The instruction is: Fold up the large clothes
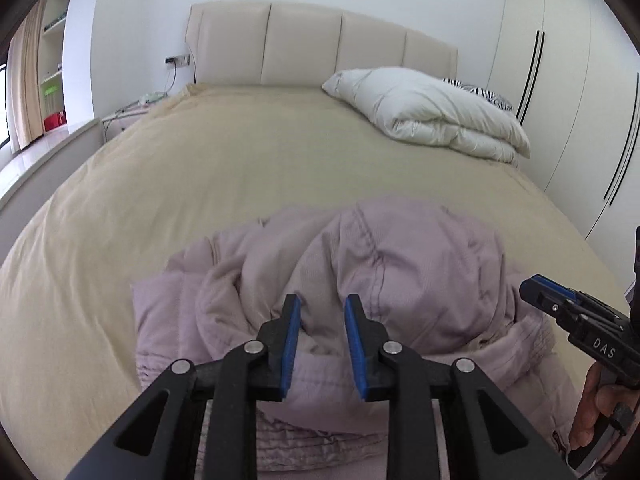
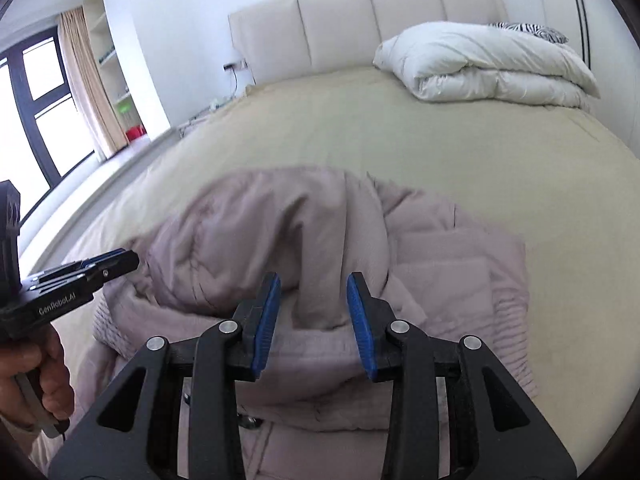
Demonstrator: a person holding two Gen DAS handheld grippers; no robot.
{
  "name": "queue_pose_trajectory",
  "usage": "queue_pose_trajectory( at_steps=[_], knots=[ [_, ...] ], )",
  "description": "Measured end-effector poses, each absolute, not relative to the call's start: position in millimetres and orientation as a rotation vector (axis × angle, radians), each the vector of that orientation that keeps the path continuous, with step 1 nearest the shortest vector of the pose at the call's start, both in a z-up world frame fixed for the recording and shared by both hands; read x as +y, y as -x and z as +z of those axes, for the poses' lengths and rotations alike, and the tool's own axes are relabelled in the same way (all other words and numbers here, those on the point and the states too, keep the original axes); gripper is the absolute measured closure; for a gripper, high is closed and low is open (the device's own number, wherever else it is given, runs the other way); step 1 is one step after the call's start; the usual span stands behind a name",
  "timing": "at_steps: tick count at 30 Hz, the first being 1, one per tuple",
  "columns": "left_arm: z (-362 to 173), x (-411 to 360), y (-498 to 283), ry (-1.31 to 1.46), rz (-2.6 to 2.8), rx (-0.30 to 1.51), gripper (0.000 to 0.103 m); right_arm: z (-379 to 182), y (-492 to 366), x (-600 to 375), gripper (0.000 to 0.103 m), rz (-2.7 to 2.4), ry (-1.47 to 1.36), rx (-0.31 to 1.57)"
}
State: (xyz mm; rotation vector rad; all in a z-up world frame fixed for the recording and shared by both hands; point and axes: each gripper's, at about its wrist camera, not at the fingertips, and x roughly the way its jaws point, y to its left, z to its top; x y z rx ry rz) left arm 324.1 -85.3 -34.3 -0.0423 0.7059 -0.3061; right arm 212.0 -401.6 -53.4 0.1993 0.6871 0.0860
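A pale mauve padded jacket (image 1: pixel 400 260) (image 2: pixel 260 220) lies crumpled in a heap on the near part of the beige bed (image 1: pixel 240 160) (image 2: pixel 400 140). My left gripper (image 1: pixel 323 300) hovers over the jacket's near edge, blue pads apart with nothing pinched between them. My right gripper (image 2: pixel 314 278) stands the same way over the jacket, open, fabric showing below the gap. Each gripper also shows from the side in the other view: the right gripper (image 1: pixel 534 286) at the jacket's right, the left gripper (image 2: pixel 128 258) at its left, each held by a hand (image 1: pixel 592 408) (image 2: pixel 48 376).
A folded white duvet (image 1: pixel 432 108) (image 2: pixel 488 64) and a zebra-print pillow (image 1: pixel 480 94) sit at the far right by the cream headboard (image 1: pixel 320 48). White wardrobe doors (image 1: pixel 568 80) run along the right. A bedside table (image 1: pixel 120 120) and a window (image 2: pixel 40 100) are at the left.
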Motion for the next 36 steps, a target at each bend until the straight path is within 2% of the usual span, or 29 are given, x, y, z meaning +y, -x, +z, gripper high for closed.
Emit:
queue_pose_trajectory(
  at_steps=[6, 9, 12, 23, 36],
  knots=[
    [-29.0, -106.9, -375.5, 0.014, -0.305, 0.714, 0.077, -37.6, -275.7, -382.0, 0.069, 0.140, -0.210, 0.707],
    [-52.3, -117.0, -394.0, -0.019, -0.280, 0.767, 0.077, -60.9, -309.8, -369.3, 0.069, 0.113, -0.141, 0.799],
    [-82.6, -122.6, -405.0, -0.044, -0.274, 0.829, 0.077, -107.1, -328.7, -367.2, 0.070, 0.080, -0.129, 0.919],
    [-127.1, -130.5, -408.0, -0.085, -0.245, 0.839, 0.076, -147.5, -337.8, -356.3, 0.070, 0.043, -0.006, 0.829],
    [-138.8, -133.7, -412.8, -0.092, -0.233, 0.832, 0.076, -150.5, -309.0, -346.9, 0.070, 0.022, 0.017, 0.802]
  ],
)
